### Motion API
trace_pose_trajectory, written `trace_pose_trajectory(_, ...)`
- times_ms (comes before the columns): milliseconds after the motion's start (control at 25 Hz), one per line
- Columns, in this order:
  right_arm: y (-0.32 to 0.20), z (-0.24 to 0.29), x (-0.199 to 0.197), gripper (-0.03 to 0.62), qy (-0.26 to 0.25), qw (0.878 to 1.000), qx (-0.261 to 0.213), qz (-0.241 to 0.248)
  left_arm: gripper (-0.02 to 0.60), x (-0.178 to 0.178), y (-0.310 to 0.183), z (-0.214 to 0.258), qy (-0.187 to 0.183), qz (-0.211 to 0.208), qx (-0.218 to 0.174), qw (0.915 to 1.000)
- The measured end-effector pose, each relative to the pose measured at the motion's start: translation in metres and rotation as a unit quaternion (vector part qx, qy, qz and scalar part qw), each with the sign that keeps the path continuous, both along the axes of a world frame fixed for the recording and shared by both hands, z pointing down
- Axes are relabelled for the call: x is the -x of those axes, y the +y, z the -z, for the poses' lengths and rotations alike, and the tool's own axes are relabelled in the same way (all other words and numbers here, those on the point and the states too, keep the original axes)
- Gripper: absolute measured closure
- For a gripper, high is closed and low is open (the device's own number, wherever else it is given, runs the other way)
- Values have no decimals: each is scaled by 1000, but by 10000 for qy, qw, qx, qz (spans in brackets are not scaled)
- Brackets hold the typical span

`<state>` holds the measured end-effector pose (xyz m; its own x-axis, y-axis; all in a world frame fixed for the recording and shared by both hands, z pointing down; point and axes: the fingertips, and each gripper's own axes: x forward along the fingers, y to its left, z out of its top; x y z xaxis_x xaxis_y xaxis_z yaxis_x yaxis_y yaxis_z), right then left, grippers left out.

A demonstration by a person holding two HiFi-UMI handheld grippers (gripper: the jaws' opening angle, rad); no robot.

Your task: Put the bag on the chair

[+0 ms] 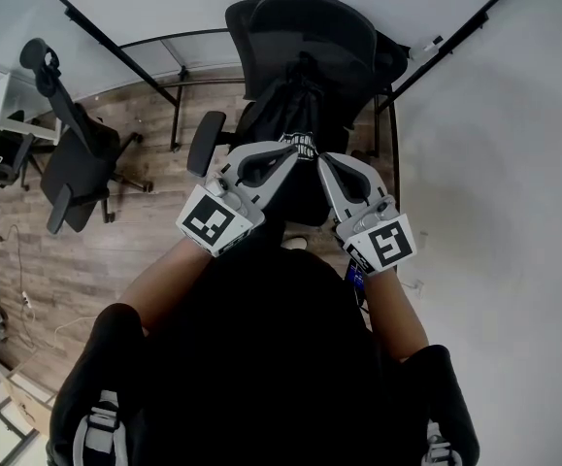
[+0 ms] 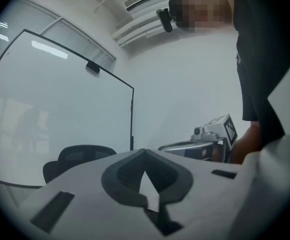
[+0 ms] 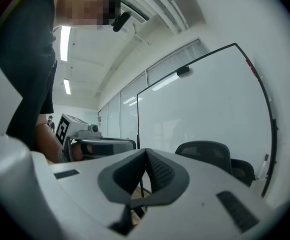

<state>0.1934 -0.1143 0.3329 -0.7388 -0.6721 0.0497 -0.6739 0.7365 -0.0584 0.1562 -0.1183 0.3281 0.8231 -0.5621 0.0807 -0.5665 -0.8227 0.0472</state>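
Observation:
A black bag (image 1: pixel 295 115) with white print sits on the seat of a black office chair (image 1: pixel 300 27) and leans on its backrest. My left gripper (image 1: pixel 293 152) and right gripper (image 1: pixel 321 159) hover side by side just in front of the bag, tips close together near its print. Both are shut with nothing between the jaws. The left gripper view shows its jaws (image 2: pixel 145 152) meeting at the tips, and the right gripper view shows the same (image 3: pixel 146 152). Neither gripper view shows the bag; both show a black chair (image 2: pixel 79 156) (image 3: pixel 205 151).
A second black office chair (image 1: pixel 77 153) stands on the wooden floor (image 1: pixel 77 260) to the left. White boards in black frames (image 2: pixel 59 109) surround the spot, and a large white surface (image 1: pixel 494 163) fills the right. A cable lies on the floor at far left.

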Motion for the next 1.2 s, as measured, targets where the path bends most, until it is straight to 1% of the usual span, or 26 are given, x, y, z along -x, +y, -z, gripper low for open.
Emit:
trace_pose_trajectory(120, 0, 0, 0, 594, 11, 10000, 17, -21, 577, 1, 0, 1, 45, 17, -11, 10000)
trace_pose_trajectory(320, 2, 2, 1, 594, 122, 9999, -39, -42, 575, 3, 0, 1, 17, 29, -32, 10000)
trace_pose_trajectory(520, 4, 3, 2, 594, 107, 9999, 11, -76, 575, 5, 0, 1, -11, 61, -35, 10000)
trace_pose_trajectory(640, 4, 1, -1, 594, 62, 9999, 27, -135, 575, 6, -3, 4, -9, 169, -153, 9997)
trace_pose_trajectory(760, 4, 1, -4, 594, -23, 9998, 51, -209, 575, 7, -1, 5, -2, 182, -192, 9996)
trace_pose_trajectory(1200, 5, -4, 0, 594, -15, 9997, 115, -236, 575, 12, -1, 0, -57, 221, -114, 9997)
